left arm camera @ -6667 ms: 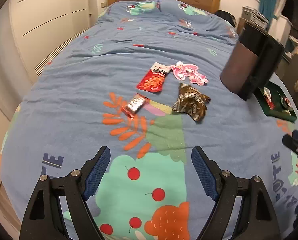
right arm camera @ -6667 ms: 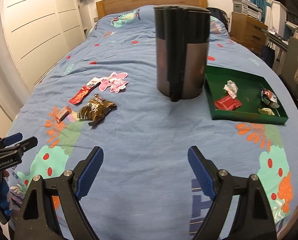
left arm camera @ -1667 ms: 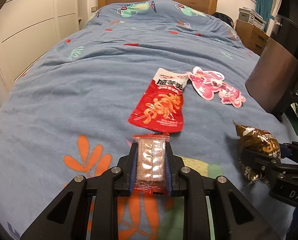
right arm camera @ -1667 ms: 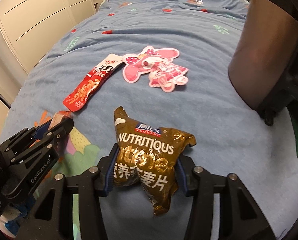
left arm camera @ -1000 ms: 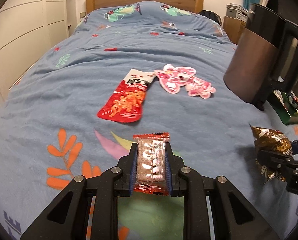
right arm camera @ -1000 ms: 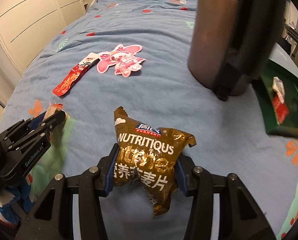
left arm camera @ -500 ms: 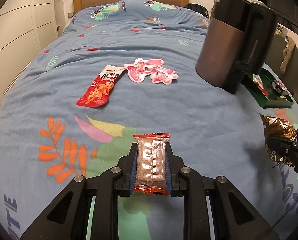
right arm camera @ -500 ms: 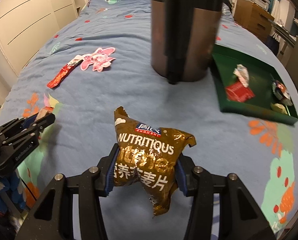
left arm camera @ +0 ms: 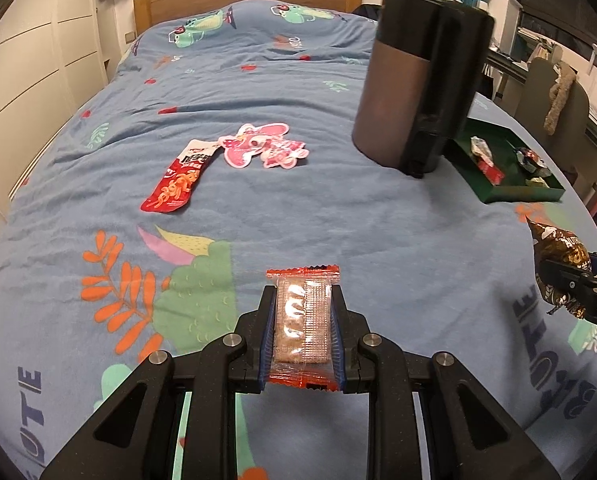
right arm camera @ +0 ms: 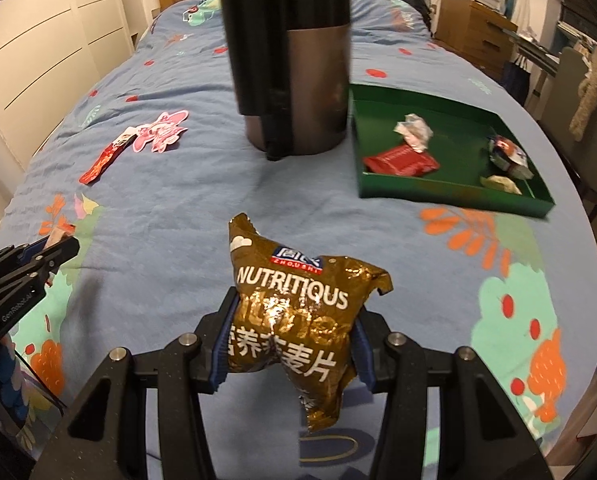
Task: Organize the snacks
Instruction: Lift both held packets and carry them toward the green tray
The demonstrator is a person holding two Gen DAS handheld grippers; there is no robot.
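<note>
You are carrying both snacks toward the green tray [right arm camera: 450, 194]: left tongs [left arm camera: 302, 332] clenched on the wafer packet [left arm camera: 303, 326], right tongs [right arm camera: 292, 344] on the brown bag [right arm camera: 298, 320].

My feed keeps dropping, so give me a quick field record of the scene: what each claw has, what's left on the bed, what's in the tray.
Left claw: shut on small clear wafer packet, red ends
Right claw: shut on brown NUTRITIOUS bag
Loose on bedspread: red snack pouch; pink cartoon packet, touching it
Green tray: red packet, crumpled white wrapper, two more small wrapped items at its right end
Dark cylindrical bin: upright, just left of the tray
</note>
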